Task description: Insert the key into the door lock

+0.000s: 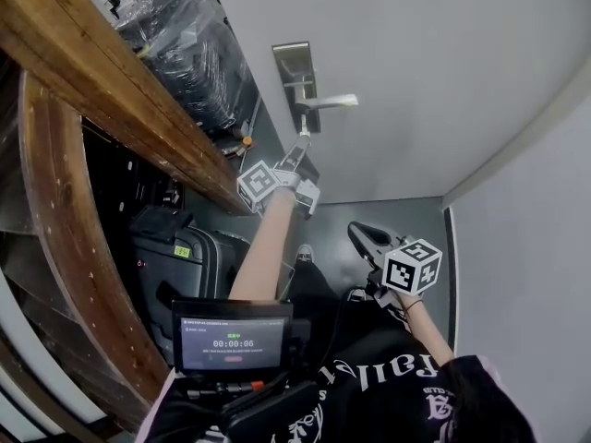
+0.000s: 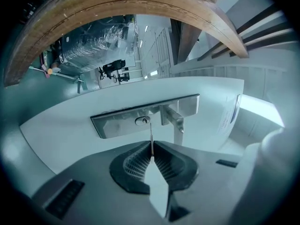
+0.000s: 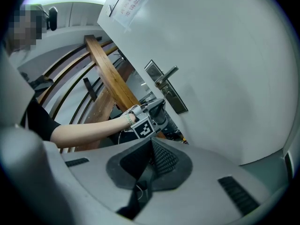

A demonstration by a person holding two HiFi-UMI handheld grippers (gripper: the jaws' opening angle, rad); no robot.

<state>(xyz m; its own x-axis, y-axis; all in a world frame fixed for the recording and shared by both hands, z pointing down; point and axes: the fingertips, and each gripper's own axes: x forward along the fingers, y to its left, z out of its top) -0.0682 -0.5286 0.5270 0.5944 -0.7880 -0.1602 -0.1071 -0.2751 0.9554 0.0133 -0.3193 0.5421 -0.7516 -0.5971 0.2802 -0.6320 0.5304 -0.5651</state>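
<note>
- Left gripper [image 2: 152, 143]: jaws clamped on the key [image 2: 151, 136]. The thin blade is held edge-on and points out at the door. The key's head is buried between the pads.
- The key tip sits just short of the keyhole [image 2: 143, 121] and a shade to one side of it in the left gripper view. Whether it touches, I cannot tell.
- Step in hand, by my reading: line up and enter.
- To do it well: nudge the tip sideways onto the slot and turn the blade to match it. Keep the blade square to the plate, then push straight along its length with light force.
- If it stops, back off and re-aim. A blade this thin would likely slip in the pads or bend under a hard shove.
- The keyhole is set in the steel lock plate [image 2: 117, 125], just beside the lever handle [image 2: 174, 118]. Keep the jaws clear of the lever.
- Right gripper [image 3: 151, 146]: jaws together with nothing between them, held low and well apart from the lock. It seems to have no part in this step.
- Door [image 1: 443, 63]: plain white. The plate lies near the door's edge, on the side of the curved wooden handrail [image 1: 111, 90]. A paper notice [image 3: 133, 1] is stuck further along its face.
- Room: grey floor [image 1: 388, 215], a black suitcase [image 1: 180, 266] under the rail, and a plastic-wrapped bundle [image 1: 185, 44] beyond the door's edge.
</note>
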